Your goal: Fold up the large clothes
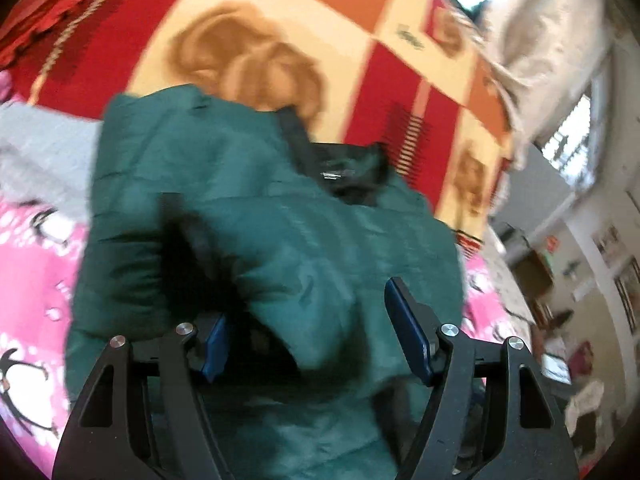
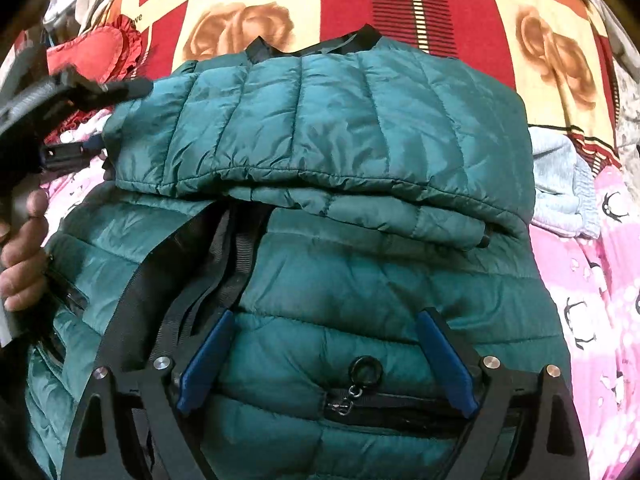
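Lying on a bed, the green quilted jacket (image 2: pixel 320 128) fills the right wrist view, its upper part doubled over the lower body along a hemmed edge, with a black collar at the far side. The right gripper (image 2: pixel 326 356) hovers over the lower panel with its blue pads spread wide, a zipped pocket with a ring pull (image 2: pixel 365 369) lying between them; nothing is pinched. This view alone shows the person's hand (image 2: pixel 22 252) at the left edge.

The left wrist view is blurred. There the left gripper (image 1: pixel 308 336) stands partly open astride a bulge of the jacket (image 1: pixel 248 216); whether the pads press the fabric cannot be told. Only this view shows the room beyond the rose-patterned blanket (image 1: pixel 256 40): a window (image 1: pixel 576 140) and framed pictures on the wall.
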### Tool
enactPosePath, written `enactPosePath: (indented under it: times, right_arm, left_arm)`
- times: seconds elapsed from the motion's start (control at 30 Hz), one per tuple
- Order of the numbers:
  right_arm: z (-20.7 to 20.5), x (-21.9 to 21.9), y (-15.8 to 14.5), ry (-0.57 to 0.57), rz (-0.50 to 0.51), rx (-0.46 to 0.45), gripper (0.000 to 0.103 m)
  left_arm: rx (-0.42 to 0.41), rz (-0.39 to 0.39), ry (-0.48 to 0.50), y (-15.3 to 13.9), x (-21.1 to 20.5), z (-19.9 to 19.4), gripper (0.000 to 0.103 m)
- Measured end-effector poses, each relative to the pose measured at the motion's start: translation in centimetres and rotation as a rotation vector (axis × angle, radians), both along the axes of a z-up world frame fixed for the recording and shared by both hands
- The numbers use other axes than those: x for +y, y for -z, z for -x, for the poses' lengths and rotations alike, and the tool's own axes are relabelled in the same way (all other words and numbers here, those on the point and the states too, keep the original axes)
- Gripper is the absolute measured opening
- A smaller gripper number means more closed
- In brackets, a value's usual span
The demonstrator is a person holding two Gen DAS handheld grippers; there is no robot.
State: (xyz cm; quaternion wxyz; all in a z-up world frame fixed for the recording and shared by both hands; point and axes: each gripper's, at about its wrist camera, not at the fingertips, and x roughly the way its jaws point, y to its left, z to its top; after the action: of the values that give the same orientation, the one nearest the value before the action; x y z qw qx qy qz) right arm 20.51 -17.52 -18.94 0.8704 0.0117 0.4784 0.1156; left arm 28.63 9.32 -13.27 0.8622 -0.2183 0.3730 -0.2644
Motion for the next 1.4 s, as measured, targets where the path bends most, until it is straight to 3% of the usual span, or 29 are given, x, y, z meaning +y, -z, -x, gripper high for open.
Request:
enactPosePath:
  times: [0.03,0.07,0.2,0.37,0.4,0.53,0.63,0.7,0.77,0.8,0.87,0.93,1.0,1.07,1.13,1.17,1.23,1.27,1.33,1.4]
  right_arm:
    - [0.0,0.0,0.1,0.000,0.002,0.001,0.093]
    - [-0.1,0.1,0.1,0.002,0.006,0.003,0.094]
    - [-0.1,0.4,0.4,0.000,0.025,0.003,0.096]
    - [-0.1,0.7,0.9,-0.005,0.042,0.013,0.102]
    - [-0.1,0.8,1.0,-0.003,0.044,0.018,0.103]
    - [-0.4,0.4,1.4,-0.007,0.018,0.051,0.103]
    - [-1.0,-0.2,0.8,-0.058,-0.009,0.081,0.102]
    - [-1.3,-2.2,-1.6,-0.036,-0.124,-0.014,0.100]
    - [-1.7,-4.7,-4.4,0.048,-0.147,-0.171,0.100]
    - [-2.1,-5.7,-5.4,0.086,-0.141,-0.227,0.100]
    - [-3.4,-7.2,-6.6,0.145,-0.129,-0.305,0.100]
    - [-5.6,-8.3,-6.8,0.134,-0.193,-0.335,0.089]
    - [-7.8,-7.2,-6.1,0.045,-0.239,-0.315,0.082]
    - [-9.2,-6.0,-5.0,0.002,-0.205,-0.292,0.082]
    - [-11.5,-5.7,-1.9,0.005,-0.178,-0.168,0.083]
    - [-12.7,-5.8,0.5,0.007,-0.170,-0.076,0.083]
    - [-13.0,-6.5,2.3,0.016,-0.199,-0.025,0.084]
    - [-13.1,-6.5,2.3,0.019,-0.201,-0.017,0.083]
    - [-13.1,-6.1,1.4,0.015,-0.169,-0.014,0.083]
    - [-12.7,-6.8,-1.0,0.051,-0.228,-0.059,0.082]
  left_arm:
    - [-0.020,-0.013,0.010,-0.5,-0.3,0.3,0.043]
    - [-0.042,-0.035,-0.001,-1.0,-0.3,0.6,0.022]
    - [-0.115,-0.125,-0.165,-2.1,1.0,0.6,0.005]
    - [-0.195,-0.263,-0.375,-3.1,2.7,0.9,0.005]
    - [-0.185,-0.271,-0.392,-2.5,3.0,0.7,0.006]
    - [0.000,-0.329,-0.372,1.0,3.3,-1.6,0.012]
    - [-0.008,-0.302,-0.405,0.1,4.0,-0.8,0.016]
    - [-0.055,-0.297,-0.493,-1.7,4.8,0.4,0.018]
    - [-0.114,-0.317,-0.599,-3.4,5.1,1.7,0.018]
    - [-0.150,-0.323,-0.643,-4.3,4.8,2.5,0.026]
    - [-0.197,-0.334,-0.599,-5.3,3.2,2.9,0.045]
    - [-0.217,-0.392,-0.492,-5.2,0.3,2.3,0.047]
    - [-0.145,-0.500,-0.442,-3.2,-1.9,0.6,0.047]
    - [-0.062,-0.612,-0.436,-0.7,-2.7,-1.2,0.047]
    - [0.046,-0.679,-0.429,2.2,-2.3,-2.9,0.048]
    - [0.088,-0.672,-0.425,3.2,-1.9,-3.3,0.050]
    - [0.114,-0.634,-0.416,3.9,-1.3,-3.3,0.053]
    - [0.120,-0.638,-0.421,4.0,-1.2,-3.4,0.058]
    - [0.125,-0.629,-0.427,4.2,-0.9,-3.4,0.058]
    - [0.095,-0.621,-0.443,3.5,-0.6,-3.1,0.058]
